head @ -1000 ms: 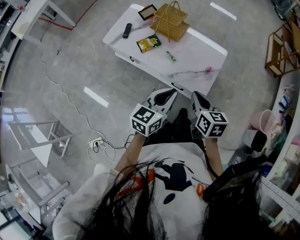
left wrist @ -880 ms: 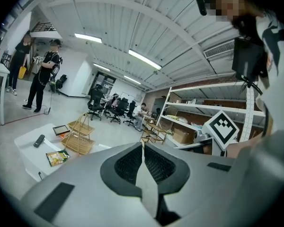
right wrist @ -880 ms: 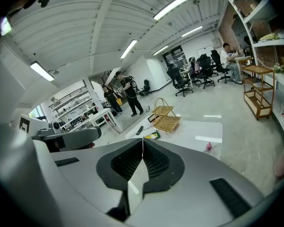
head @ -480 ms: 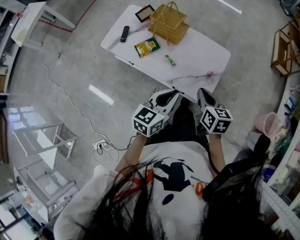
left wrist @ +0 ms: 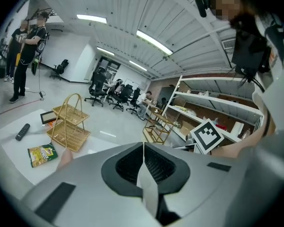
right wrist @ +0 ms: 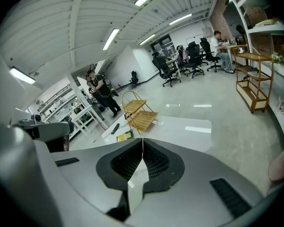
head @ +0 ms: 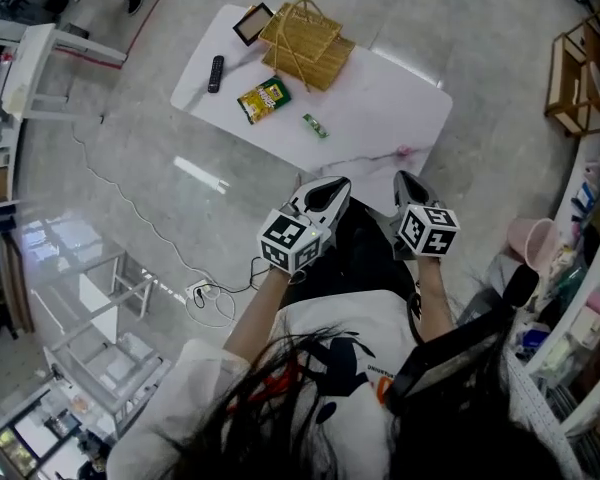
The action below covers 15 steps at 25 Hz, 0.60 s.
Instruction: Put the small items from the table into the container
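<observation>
Wicker basket (head: 302, 33), far bench (head: 390, 108) corner; snack packet (head: 263, 99), remote (head: 216, 73) outside it. Left claw (head: 331, 186), right claw (head: 408, 180): closed tight.

The desk (head: 380, 98) stands on the floor ahead of the person. At its far end sits a basket (head: 302, 33), with a frame (head: 252, 23) just beside it on the left, at the far corner. A remote (head: 216, 73) lies by the left edge. A snack bag (head: 263, 99) lies just before the basket, between the remote and a small packet (head: 314, 125) nearer the middle. A tiny item (head: 403, 152) lies by the near edge. The left gripper (head: 335, 184) and right gripper (head: 406, 178) hang side by side, short of that edge. A power strip (head: 195, 290) lies on the floor to the left.
</observation>
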{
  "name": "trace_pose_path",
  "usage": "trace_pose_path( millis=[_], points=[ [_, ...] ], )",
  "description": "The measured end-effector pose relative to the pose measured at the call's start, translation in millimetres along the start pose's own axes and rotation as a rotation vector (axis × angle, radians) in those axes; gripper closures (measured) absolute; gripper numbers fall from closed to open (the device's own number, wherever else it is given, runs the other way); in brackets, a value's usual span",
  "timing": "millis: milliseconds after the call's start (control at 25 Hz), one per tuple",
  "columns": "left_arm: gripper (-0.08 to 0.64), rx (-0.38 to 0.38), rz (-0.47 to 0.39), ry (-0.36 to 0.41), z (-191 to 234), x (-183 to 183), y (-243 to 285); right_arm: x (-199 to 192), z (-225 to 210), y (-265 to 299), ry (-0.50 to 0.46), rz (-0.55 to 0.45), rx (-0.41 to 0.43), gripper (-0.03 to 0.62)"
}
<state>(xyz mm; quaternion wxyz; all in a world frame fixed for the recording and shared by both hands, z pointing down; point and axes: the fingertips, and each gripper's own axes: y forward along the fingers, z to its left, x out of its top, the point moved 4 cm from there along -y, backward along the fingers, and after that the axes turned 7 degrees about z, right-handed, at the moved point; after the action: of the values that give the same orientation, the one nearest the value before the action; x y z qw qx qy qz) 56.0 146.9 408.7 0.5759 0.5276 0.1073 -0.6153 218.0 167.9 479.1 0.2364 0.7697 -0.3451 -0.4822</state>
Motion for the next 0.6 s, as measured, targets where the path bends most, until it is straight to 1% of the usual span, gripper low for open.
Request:
trace_pose_path(
  millis=[240,360,520,560,600],
  points=[
    [0.549,-0.012,0.093,-0.001,21.7,-13.0,46.1,-11.4,-63.1,56.6,0.042,0.074,-0.062,0.576],
    [0.549,-0.013,0.113,0.003,32.1,-20.0,62.6,-16.9,-85.3,82.9,0.024,0.113,-0.089,0.575],
    [0.549,-0.015,0.136,-0.025,46.7,-30.6,85.2,-23.3,-114.2,111.3,-0.002,0.171,-0.128,0.574],
    [0.549,-0.014,0.143,-0.03,51.2,-33.2,91.1,-25.0,-121.7,118.2,-0.005,0.189,-0.136,0.563],
    [0.549,-0.013,0.149,-0.034,56.0,-35.4,96.7,-27.0,-128.6,125.3,-0.007,0.208,-0.142,0.533]
  ],
)
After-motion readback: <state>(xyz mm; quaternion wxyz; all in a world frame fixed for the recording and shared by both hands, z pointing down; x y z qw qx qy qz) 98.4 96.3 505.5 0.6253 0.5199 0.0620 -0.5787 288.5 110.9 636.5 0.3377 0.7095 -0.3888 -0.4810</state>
